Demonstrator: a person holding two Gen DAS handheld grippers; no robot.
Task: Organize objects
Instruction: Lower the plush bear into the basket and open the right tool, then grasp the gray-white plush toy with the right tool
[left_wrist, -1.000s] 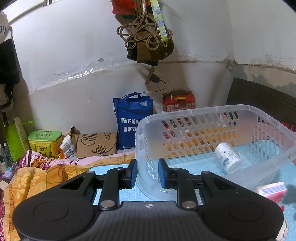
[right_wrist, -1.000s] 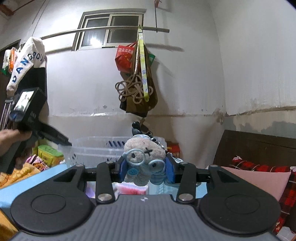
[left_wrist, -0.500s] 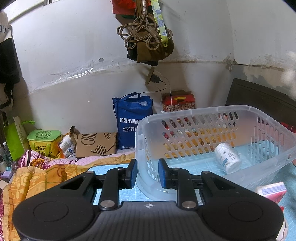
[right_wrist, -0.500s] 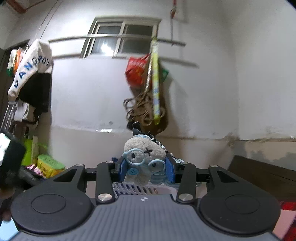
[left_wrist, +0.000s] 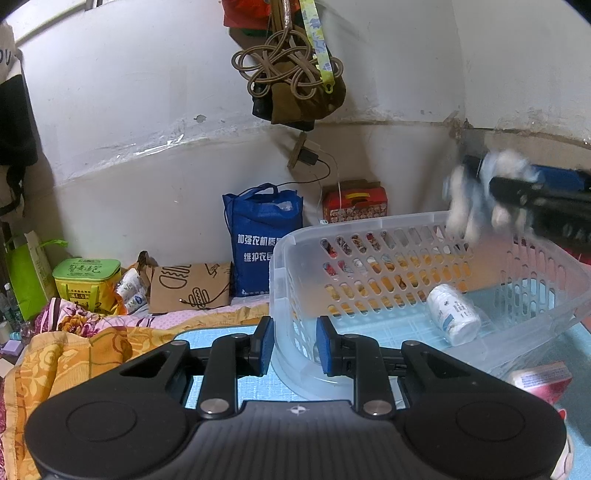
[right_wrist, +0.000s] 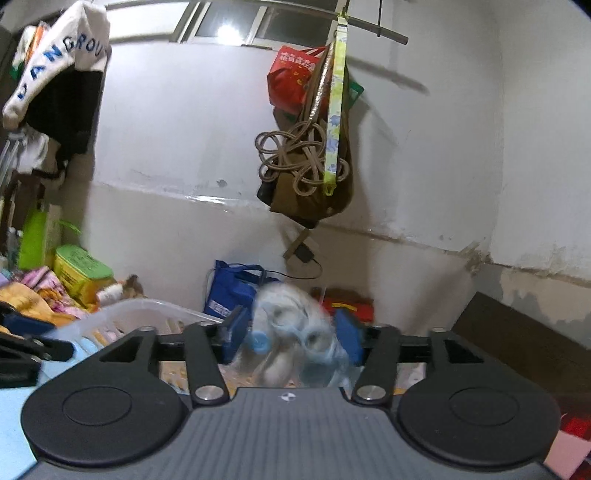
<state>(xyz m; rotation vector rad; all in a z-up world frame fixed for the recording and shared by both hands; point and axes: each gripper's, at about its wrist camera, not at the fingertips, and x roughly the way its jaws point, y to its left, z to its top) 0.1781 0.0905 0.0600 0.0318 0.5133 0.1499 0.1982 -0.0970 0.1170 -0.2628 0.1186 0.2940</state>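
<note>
The clear plastic basket (left_wrist: 424, 266) is gripped at its near corner wall by the left gripper (left_wrist: 293, 345), whose jaws are narrowly closed on the rim, apparently so that the basket is kept from sliding while things are dropped in. A white bottle (left_wrist: 452, 314) is already lying on its side on the basket floor. The right gripper (right_wrist: 290, 334) is held over the basket's far side, and its jaws have just been opening; the small plush toy (right_wrist: 295, 332) is seen blurred between the pads, no longer pressed, and seems to be falling free. The release is probably made from above so that the toy lands inside. A red box (left_wrist: 537, 376) is left outside, beside the basket.
</note>
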